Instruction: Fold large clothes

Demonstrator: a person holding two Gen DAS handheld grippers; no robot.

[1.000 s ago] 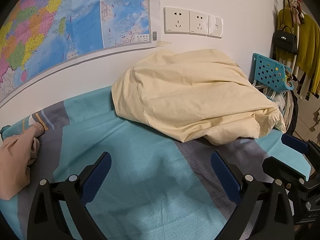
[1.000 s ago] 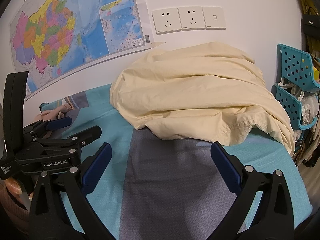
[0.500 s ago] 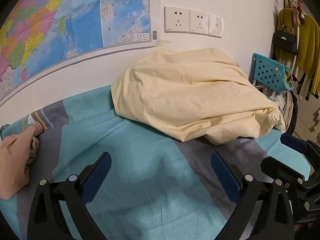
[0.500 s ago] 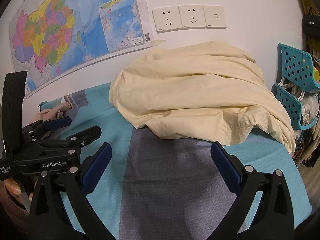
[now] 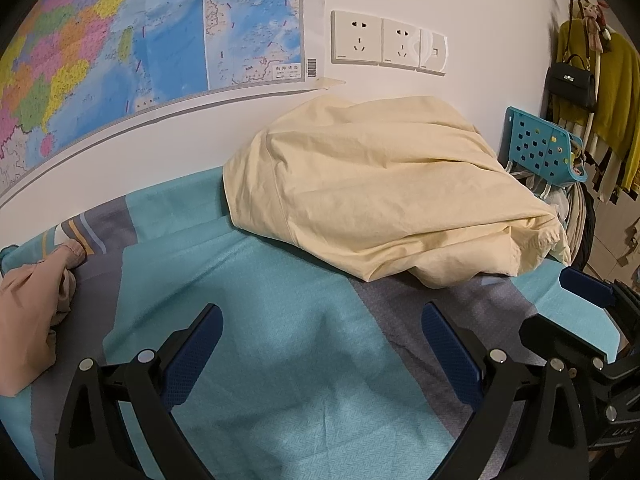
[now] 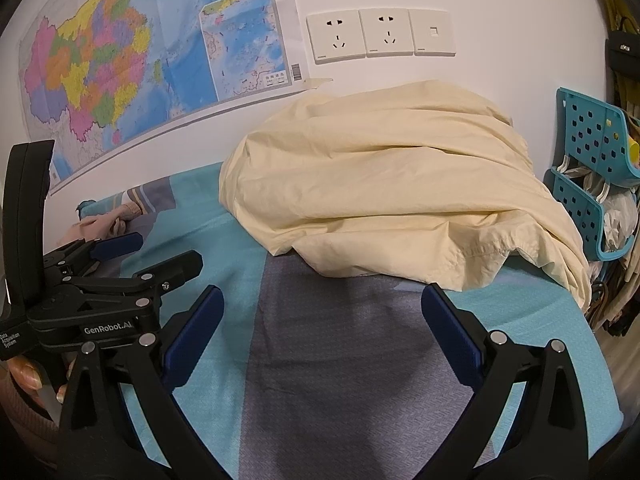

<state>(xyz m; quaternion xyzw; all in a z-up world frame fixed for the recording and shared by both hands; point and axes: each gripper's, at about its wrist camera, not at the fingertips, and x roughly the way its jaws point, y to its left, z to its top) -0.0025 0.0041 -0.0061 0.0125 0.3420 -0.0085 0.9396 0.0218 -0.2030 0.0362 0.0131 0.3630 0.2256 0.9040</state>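
Teal-and-grey bedsheet (image 5: pixel 280 340) under wall map (image 5: pixel 120 40) | cream garment (image 5: pixel 380 192) heaped ahead against the wall, long axis left-right | I hold left gripper (image 5: pixel 320 344) and right gripper (image 6: pixel 320 328) both spread, empty | right nearer.

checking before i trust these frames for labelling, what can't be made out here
- Cream cloth: garment or bedding, unclear in both views; it lies bunched, folds hiding its shape.
- Pink garment: cut off by the left wrist view's edge; the left gripper blocks it in the right wrist view.
- Blue basket contents: too small, cropped.
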